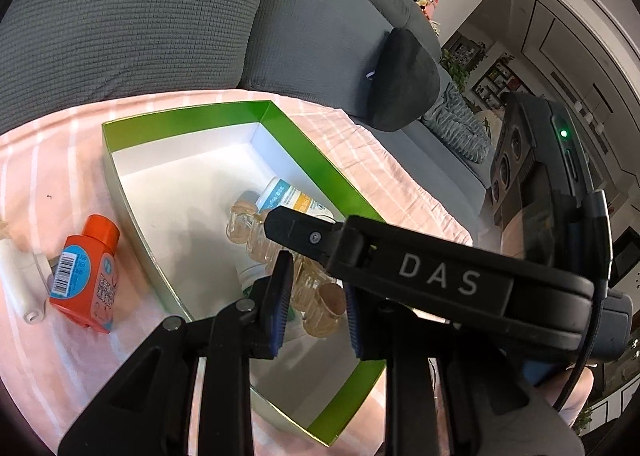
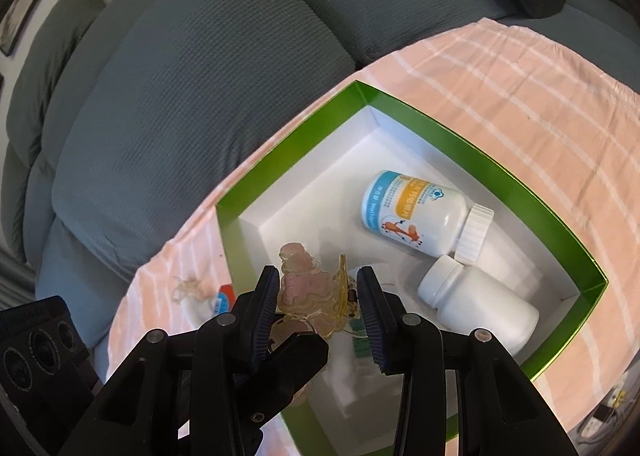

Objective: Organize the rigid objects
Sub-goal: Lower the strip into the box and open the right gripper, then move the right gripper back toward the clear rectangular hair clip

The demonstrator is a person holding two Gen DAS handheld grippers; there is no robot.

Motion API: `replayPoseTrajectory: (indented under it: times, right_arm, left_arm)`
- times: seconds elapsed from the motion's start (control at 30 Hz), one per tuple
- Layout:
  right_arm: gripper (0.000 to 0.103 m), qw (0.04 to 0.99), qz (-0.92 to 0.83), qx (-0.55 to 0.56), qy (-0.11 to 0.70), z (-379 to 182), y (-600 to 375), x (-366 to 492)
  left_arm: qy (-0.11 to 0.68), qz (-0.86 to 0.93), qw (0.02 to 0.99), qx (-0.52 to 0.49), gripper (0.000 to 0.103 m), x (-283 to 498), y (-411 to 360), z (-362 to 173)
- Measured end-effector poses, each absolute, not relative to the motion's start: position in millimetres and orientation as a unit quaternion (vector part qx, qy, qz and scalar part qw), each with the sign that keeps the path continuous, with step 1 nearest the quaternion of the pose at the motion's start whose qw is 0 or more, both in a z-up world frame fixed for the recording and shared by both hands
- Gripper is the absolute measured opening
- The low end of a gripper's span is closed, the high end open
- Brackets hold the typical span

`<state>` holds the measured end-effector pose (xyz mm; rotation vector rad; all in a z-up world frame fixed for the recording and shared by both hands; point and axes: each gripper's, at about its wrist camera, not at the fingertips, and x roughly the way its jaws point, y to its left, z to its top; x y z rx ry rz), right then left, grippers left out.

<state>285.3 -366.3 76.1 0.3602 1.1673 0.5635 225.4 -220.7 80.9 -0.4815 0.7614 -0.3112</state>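
A translucent amber hair clip (image 2: pixel 308 288) with pink bear shapes hangs over the near corner of the green box (image 2: pixel 480 167). My right gripper (image 2: pixel 318 276) is shut on it, one pad on each side. My left gripper (image 1: pixel 318 296) comes in from the lower left. Its pads stand close together, and the clip (image 1: pixel 316 308) fills the gap between them. A left finger (image 2: pixel 296 352) crosses under the clip, and the right gripper's finger (image 1: pixel 304 232) reaches across in the left wrist view. Inside the box lie a labelled white bottle (image 2: pixel 416 211) and a plain white bottle (image 2: pixel 476 308).
The green box (image 1: pixel 312 151) sits on a pink striped cloth (image 1: pixel 400 183). Left of the box on the cloth lie an orange bottle (image 1: pixel 86 276) and a white tube (image 1: pixel 20 276). A grey sofa (image 1: pixel 140 15) with a dark cushion (image 1: pixel 404 75) rises right behind the cloth.
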Motion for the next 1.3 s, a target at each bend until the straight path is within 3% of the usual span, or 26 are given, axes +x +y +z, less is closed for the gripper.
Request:
replayPoseTrajectory:
  times: [0.23,0.33,0.5,0.7,0.83,0.97,1.2,1.3]
  right_arm:
    - [0.043,0.775,0.245,0.158,0.561,63.9,-361.5,290.4]
    - [0.043,0.771,0.243,0.153,0.569,59.8,-358.9,291.8]
    - [0.043,0.771,0.24,0.154,0.57,60.4,-357.1,289.9]
    - [0.043,0.792,0.246,0.151,0.538,78.8,-356.1,283.0]
    - [0.043,0.796,0.255,0.146,0.529,84.9,-349.6,279.0]
    - [0.051,0.799,0.271,0.138,0.518,89.1,-339.8,273.1]
    - [0.053,0.796,0.294,0.115,0.516,88.4,-319.0,259.0]
    - [0.06,0.797,0.305,0.101,0.513,89.0,-310.4,251.7]
  left_arm:
    - [0.378,-0.14,0.881,-0.249,0.022,221.8,-218.0,69.6]
    - [0.39,-0.131,0.874,-0.261,0.026,218.6,-213.6,66.8]
    - [0.393,-0.112,0.875,-0.26,0.054,207.2,-204.8,71.7]
    - [0.374,-0.116,0.879,-0.271,0.073,186.1,-194.1,86.5]
    - [0.363,-0.109,0.882,-0.278,0.075,168.1,-180.5,94.0]
    - [0.344,-0.091,0.889,-0.289,0.078,149.8,-159.4,97.9]
    - [0.359,-0.015,0.879,-0.312,0.08,115.4,-109.0,77.2]
    - [0.359,0.036,0.88,-0.31,0.081,96.0,-87.9,72.5]
